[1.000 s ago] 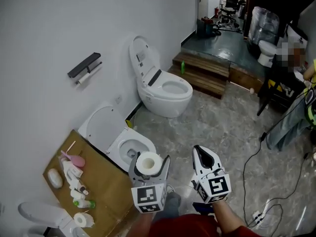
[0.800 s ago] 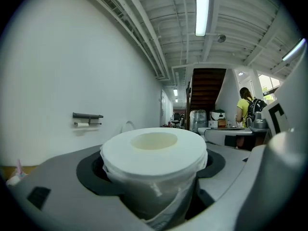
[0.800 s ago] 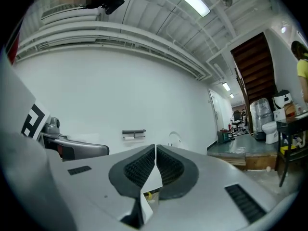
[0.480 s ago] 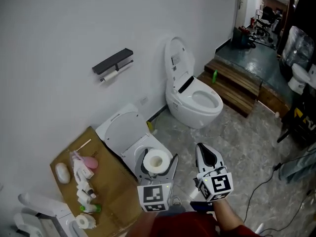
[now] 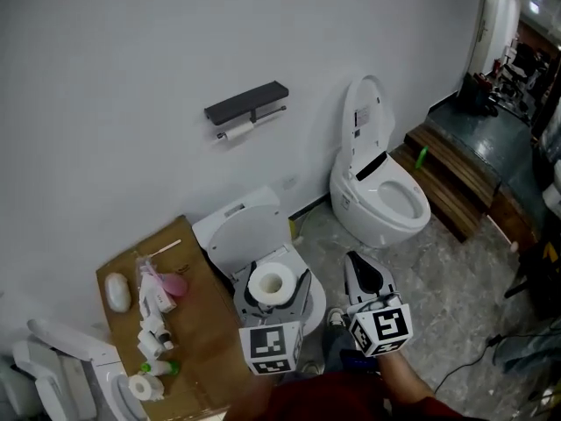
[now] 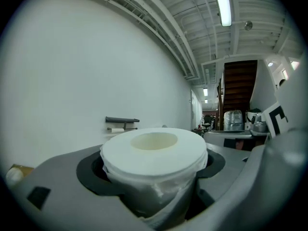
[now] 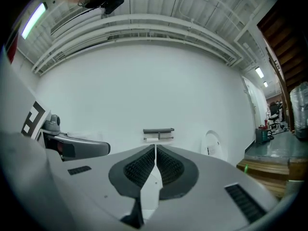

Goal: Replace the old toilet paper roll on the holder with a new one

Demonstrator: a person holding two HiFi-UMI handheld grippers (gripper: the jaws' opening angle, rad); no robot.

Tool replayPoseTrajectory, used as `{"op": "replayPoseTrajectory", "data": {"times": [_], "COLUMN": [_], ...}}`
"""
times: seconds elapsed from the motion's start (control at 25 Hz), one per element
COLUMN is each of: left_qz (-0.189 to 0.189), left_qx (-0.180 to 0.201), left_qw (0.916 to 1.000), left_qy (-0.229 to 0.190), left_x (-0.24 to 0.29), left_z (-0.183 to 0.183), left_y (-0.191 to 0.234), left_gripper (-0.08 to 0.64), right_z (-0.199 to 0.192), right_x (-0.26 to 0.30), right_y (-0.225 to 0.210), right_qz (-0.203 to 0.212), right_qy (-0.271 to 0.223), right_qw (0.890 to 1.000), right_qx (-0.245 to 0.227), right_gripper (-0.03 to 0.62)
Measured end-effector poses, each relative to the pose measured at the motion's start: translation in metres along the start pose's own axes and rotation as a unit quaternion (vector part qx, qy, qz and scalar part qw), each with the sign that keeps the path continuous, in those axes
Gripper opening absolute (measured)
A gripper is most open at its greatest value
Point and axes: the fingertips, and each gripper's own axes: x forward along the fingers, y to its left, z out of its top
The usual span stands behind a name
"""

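One roll (image 6: 154, 153) in left hand-held gripper (image 5: 273, 284)

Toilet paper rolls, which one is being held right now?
The full roll in the left gripper; a thin roll hangs on the wall holder, a third roll sits on the cardboard.

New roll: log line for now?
new roll held in left claw | right claw shut, empty | wall holder not reached

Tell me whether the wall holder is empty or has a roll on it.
Not empty: a thin white roll hangs on the bar under the dark holder, seen in the head view.
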Motion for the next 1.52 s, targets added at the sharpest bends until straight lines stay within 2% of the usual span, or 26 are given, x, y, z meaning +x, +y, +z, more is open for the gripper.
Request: {"op": "replayPoseTrajectory", "data": {"times": [0.28, 0.64, 0.88, 1.08, 1.28, 1.52], "left_qz": [0.069, 0.137, 0.170, 0.195, 0.201, 0.196], "left_qx": [-0.004, -0.009, -0.010, -0.002, -0.005, -0.007], "left_qw": [0.9976, 0.9905, 0.9854, 0.9808, 0.9792, 0.9804], "left_qy": [-0.004, -0.001, 0.001, 0.011, 0.024, 0.020], "left_x": [0.057, 0.164, 0.226, 0.255, 0.273, 0.284], "left_z": [0.003, 0.030, 0.036, 0.037, 0.030, 0.029], "left_y": [0.042, 0.077, 0.098, 0.116, 0.139, 0.157], "left_gripper": [0.463, 0.463, 0.463, 0.463, 0.463, 0.463], "right_z": [0.003, 0.015, 0.014, 0.007, 0.000, -0.005], "right_x": [0.096, 0.221, 0.288, 0.329, 0.357, 0.373], "right_y": [-0.004, -0.042, -0.072, -0.079, -0.069, -0.054], "right_qz": [0.082, 0.153, 0.174, 0.196, 0.207, 0.208], "right_qy": [-0.004, 0.003, 0.008, 0.021, 0.027, 0.036], "right_qw": [0.997, 0.988, 0.984, 0.980, 0.977, 0.977], "right_qx": [-0.002, 0.010, 0.021, 0.029, 0.034, 0.032], "right_gripper": [0.025, 0.025, 0.025, 0.025, 0.025, 0.025]}}
